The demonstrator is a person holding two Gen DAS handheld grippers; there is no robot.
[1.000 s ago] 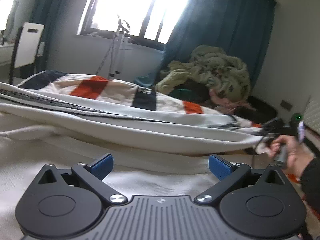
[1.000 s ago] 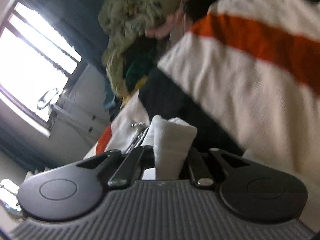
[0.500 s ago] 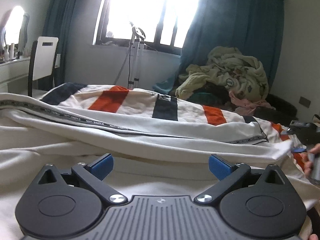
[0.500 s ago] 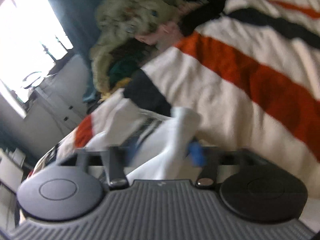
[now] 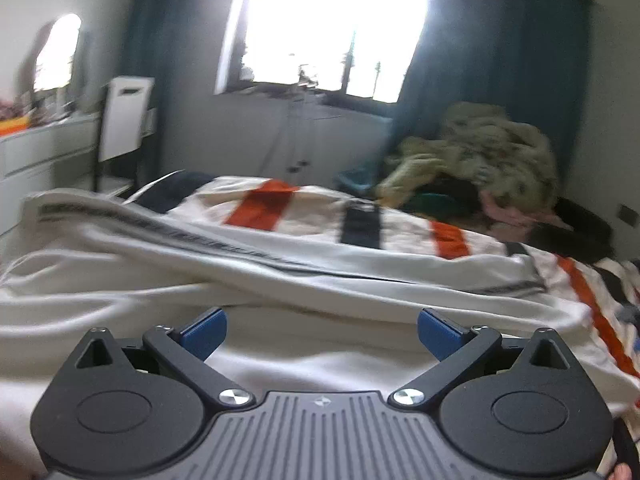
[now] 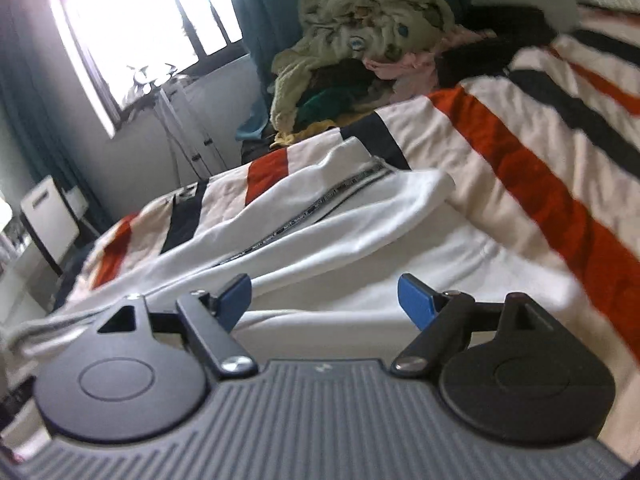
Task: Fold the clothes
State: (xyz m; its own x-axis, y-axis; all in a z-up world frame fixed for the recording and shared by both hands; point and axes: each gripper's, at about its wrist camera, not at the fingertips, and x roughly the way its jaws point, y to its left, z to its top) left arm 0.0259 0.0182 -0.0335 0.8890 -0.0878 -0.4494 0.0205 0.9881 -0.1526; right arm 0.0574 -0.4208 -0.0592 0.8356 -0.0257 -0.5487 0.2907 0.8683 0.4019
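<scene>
Right claw released sleeve, white garment creased, dark-trimmed

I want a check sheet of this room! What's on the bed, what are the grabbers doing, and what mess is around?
Surface: striped bedspread, orange and dark bands on cream.
Job's things: white garment with a dark printed tape, spread across the bed, not in either grip.
Clutter: heap of clothes at the far end.
Grippers: left gripper open, empty; right gripper open, empty.
Cables: nothing seen.
Surroundings: bright window, teal curtains, white chair.
</scene>
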